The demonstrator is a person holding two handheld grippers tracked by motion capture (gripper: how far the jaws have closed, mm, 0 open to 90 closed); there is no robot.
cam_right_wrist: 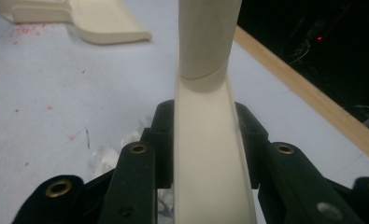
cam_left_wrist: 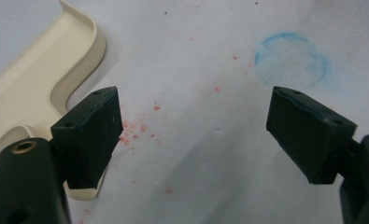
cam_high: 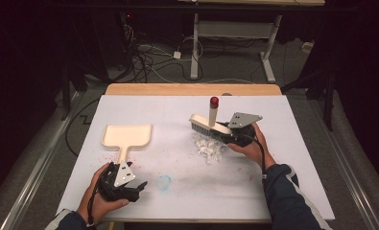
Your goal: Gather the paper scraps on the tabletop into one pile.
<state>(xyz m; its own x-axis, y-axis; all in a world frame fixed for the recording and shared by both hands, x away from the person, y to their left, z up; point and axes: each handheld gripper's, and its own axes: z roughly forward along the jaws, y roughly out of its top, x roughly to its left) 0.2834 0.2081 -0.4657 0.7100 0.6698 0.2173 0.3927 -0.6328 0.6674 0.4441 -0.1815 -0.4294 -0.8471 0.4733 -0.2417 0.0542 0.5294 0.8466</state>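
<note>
Right gripper (cam_high: pixel 228 135) is clamped on the flat back of the cream plastic hand brush (cam_high: pixel 209 125), jaws pinching either side of the head as the right gripper view shows; the brush's round handle with red cap (cam_high: pixel 214 101) stands up. Brush sits at centre-right of the white table top (cam_high: pixel 292 158), bristles down just above the small pile of crumpled clear-white scraps (cam_high: pixel 209 147). Brush looks light and rigid, smooth plastic so it could twist in the pads under side load; grip low on the head seems right for sweeping. Scraps look featherlight and springy, likely to scatter if swept fast. Left gripper (cam_high: pixel 129 188) has its jaws wide apart, nothing between them, hovering near the tip of the handle of the cream plastic dustpan (cam_high: pixel 127 136), which lies flat at left, well apart from the pile. Best hold there: the pan's narrow handle (cam_left_wrist: pixel 77 186). Blue ring stain (cam_high: pixel 164 182) and red specks (cam_left_wrist: pixel 126 135) on the surface, nothing blocking the path between pile and pan.
</note>
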